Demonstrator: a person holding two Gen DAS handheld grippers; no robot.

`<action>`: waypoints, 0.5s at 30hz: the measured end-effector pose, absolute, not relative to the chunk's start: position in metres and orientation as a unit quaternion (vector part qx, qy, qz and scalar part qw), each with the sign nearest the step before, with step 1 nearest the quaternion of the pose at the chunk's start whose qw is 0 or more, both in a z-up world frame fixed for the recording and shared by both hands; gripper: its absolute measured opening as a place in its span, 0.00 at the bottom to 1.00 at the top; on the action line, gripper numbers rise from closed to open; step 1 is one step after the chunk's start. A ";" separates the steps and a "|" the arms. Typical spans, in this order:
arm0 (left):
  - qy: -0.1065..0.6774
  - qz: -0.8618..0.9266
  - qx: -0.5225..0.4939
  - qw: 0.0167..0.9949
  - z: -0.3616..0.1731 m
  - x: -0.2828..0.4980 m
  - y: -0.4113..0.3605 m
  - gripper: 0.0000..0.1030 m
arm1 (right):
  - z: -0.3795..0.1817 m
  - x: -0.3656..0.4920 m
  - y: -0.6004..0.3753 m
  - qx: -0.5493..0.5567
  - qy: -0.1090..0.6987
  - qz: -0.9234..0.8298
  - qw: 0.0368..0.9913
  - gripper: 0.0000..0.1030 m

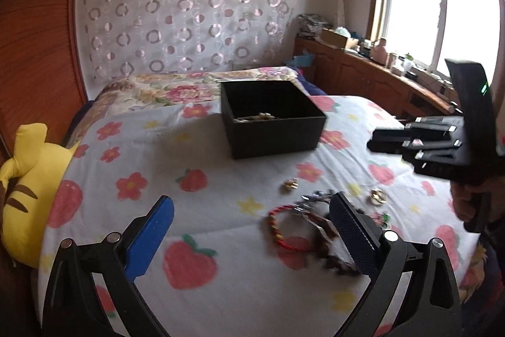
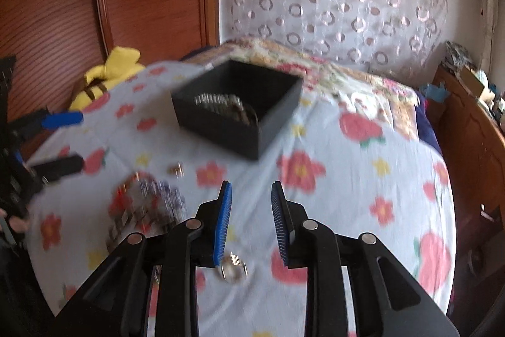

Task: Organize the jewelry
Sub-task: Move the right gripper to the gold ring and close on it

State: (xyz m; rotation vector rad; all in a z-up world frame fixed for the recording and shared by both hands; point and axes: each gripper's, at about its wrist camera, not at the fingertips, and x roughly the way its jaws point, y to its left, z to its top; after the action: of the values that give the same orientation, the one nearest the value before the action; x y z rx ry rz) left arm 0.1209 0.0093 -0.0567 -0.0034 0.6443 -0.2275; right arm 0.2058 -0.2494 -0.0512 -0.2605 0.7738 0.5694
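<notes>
On the flower-print bedspread [image 1: 195, 153] stands an open black box [image 1: 271, 116] with some jewelry [image 1: 258, 117] inside. Loose pieces lie in front of it: a red braided bracelet [image 1: 284, 226], a dark bead bracelet [image 1: 328, 251], a silver piece [image 1: 311, 199], and two gold pieces [image 1: 289, 184] [image 1: 377, 196]. My left gripper [image 1: 252, 199] stands wide open just short of them, holding nothing. My right gripper [image 2: 252, 188] hovers over the bed, its jaws a little apart and empty. A ring [image 2: 233, 270] lies on the bedspread beneath it. The black box [image 2: 236, 109] sits ahead and the blurred jewelry pile [image 2: 148, 201] to the left.
A yellow plush toy [image 1: 28, 179] lies at the bed's left edge by the wooden headboard [image 1: 38, 37]. A folded floral quilt [image 1: 176, 87] lies behind the box. A cluttered wooden cabinet [image 1: 372, 71] runs under the window at the right. A hand [image 1: 464, 201] holds the right gripper's handle.
</notes>
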 end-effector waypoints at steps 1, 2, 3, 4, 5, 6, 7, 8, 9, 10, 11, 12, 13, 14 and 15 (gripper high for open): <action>0.317 -0.115 -0.001 0.942 -0.057 0.118 0.006 0.92 | -0.056 0.203 -0.252 -0.126 0.377 0.274 0.876 0.27; 0.317 -0.118 -0.001 0.941 -0.058 0.116 0.004 0.92 | -0.061 0.199 -0.256 -0.128 0.382 0.274 0.873 0.26; 0.318 -0.123 -0.001 0.940 -0.059 0.113 0.001 0.92 | -0.065 0.197 -0.258 -0.131 0.387 0.275 0.870 0.24; 0.319 -0.125 0.000 0.939 -0.060 0.112 -0.001 0.92 | -0.069 0.194 -0.259 -0.134 0.394 0.275 0.867 0.20; 0.320 -0.128 0.000 0.939 -0.060 0.111 -0.003 0.92 | -0.073 0.191 -0.261 -0.137 0.399 0.274 0.864 0.19; 0.322 -0.131 0.000 0.938 -0.062 0.110 -0.005 0.92 | -0.076 0.190 -0.262 -0.137 0.404 0.276 0.861 0.19; 0.323 -0.132 0.000 0.937 -0.063 0.108 -0.005 0.92 | -0.078 0.189 -0.263 -0.138 0.408 0.279 0.858 0.18; 0.325 -0.134 -0.001 0.936 -0.065 0.108 -0.006 0.92 | -0.080 0.187 -0.263 -0.140 0.411 0.280 0.856 0.16; 0.327 -0.135 -0.002 0.935 -0.066 0.107 -0.007 0.92 | -0.081 0.187 -0.263 -0.140 0.414 0.282 0.854 0.16; 0.329 -0.135 -0.003 0.935 -0.068 0.107 -0.007 0.92 | -0.083 0.187 -0.262 -0.140 0.418 0.286 0.851 0.15; 0.331 -0.135 -0.004 0.934 -0.069 0.106 -0.007 0.92 | -0.084 0.187 -0.261 -0.140 0.420 0.288 0.849 0.14; 0.332 -0.134 -0.005 0.934 -0.070 0.106 -0.007 0.92 | -0.086 0.187 -0.259 -0.141 0.423 0.289 0.847 0.14; 0.333 -0.133 -0.004 0.933 -0.072 0.105 -0.007 0.92 | -0.087 0.188 -0.258 -0.144 0.426 0.288 0.846 0.13; 0.335 -0.133 -0.004 0.933 -0.073 0.105 -0.007 0.92 | -0.088 0.188 -0.258 -0.147 0.429 0.287 0.844 0.13; 0.336 -0.132 -0.003 0.933 -0.074 0.105 -0.007 0.92 | -0.090 0.189 -0.257 -0.149 0.432 0.285 0.843 0.13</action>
State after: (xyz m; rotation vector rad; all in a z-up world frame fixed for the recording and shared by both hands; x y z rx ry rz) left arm 0.1046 -0.0067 -0.0737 -0.0071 0.6877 -0.2693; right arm 0.1887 -0.2567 -0.0901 -0.3143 0.9121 0.6016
